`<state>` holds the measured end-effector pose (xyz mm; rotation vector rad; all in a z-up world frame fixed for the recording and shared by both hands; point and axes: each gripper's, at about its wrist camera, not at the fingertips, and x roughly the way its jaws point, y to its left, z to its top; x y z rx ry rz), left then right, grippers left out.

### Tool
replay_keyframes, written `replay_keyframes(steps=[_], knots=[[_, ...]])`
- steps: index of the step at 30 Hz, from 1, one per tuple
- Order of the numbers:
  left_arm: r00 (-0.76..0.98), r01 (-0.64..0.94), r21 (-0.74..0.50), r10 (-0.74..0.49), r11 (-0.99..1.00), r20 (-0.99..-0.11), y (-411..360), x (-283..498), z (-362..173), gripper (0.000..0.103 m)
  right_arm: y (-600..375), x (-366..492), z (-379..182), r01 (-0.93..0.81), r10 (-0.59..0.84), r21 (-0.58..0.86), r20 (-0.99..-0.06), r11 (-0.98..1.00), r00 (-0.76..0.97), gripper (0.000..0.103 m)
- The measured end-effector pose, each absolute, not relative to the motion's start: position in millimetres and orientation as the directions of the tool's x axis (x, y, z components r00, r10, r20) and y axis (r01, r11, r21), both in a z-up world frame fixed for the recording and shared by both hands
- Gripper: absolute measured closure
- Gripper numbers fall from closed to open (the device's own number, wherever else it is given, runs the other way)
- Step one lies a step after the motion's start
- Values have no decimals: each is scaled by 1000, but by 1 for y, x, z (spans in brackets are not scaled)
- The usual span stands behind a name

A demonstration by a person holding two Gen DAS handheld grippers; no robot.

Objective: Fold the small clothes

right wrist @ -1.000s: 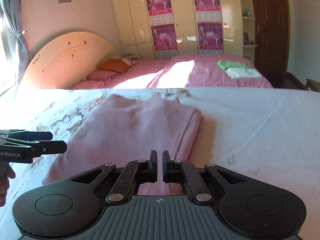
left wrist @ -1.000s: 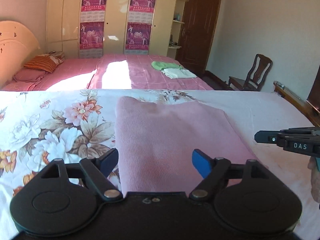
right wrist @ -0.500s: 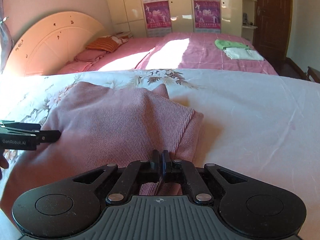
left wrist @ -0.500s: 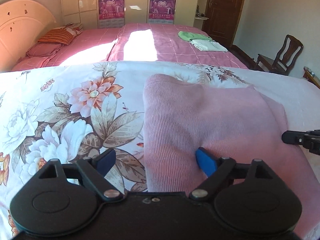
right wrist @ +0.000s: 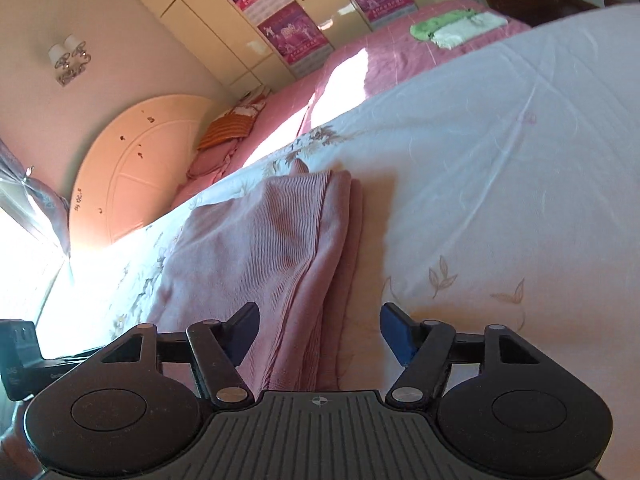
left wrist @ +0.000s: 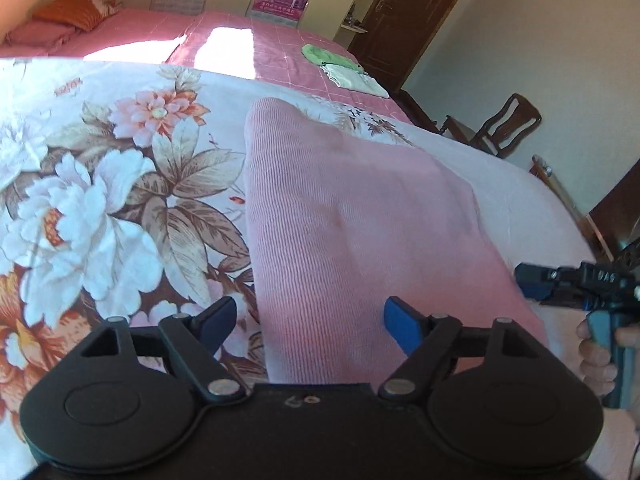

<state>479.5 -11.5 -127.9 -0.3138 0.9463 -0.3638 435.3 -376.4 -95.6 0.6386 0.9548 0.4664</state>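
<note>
A folded pink ribbed garment (left wrist: 352, 216) lies flat on the floral bedsheet (left wrist: 100, 200). My left gripper (left wrist: 310, 322) is open just above its near left edge, one finger over the sheet and one over the cloth. My right gripper (right wrist: 320, 330) is open over the garment's near right edge (right wrist: 280, 248), where the stacked layers show. The right gripper also shows at the right of the left wrist view (left wrist: 576, 284), beside the garment's right side. The left gripper's side shows at the lower left of the right wrist view (right wrist: 20, 354).
A second bed with a pink cover (left wrist: 276, 52) stands behind, with folded green and white clothes (left wrist: 340, 68) on it. A wooden chair (left wrist: 504, 128) stands at the right. Wardrobes with posters (right wrist: 288, 28) and a headboard (right wrist: 132, 172) lie beyond.
My right gripper has opened and tilted; it was shut at the garment's near edge. Both grippers have come lower and closer to the garment.
</note>
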Motion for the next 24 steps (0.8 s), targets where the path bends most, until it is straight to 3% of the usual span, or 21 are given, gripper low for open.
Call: replay_keyframes(steps=[4,13,16,24], knots=[[503,85,-528,-494,845,-709,-1,491,-146,27,-381,441,-102,-48,646,714,-600,698,472,36],[485,106,-511,-493,853,-722,-14,514,-148,28,-388,456,-103,-79,697,748,-569,660,437,37],[483,116,-464,-458,878,-746,-25,517,-145,30,-383,461,-112,-81,695,743,-575,665,431,67],[513,154,-337,-366,929,-776,-46,513,-137,43,-375,452,-114,-88,654,708,-588,701,476,70]])
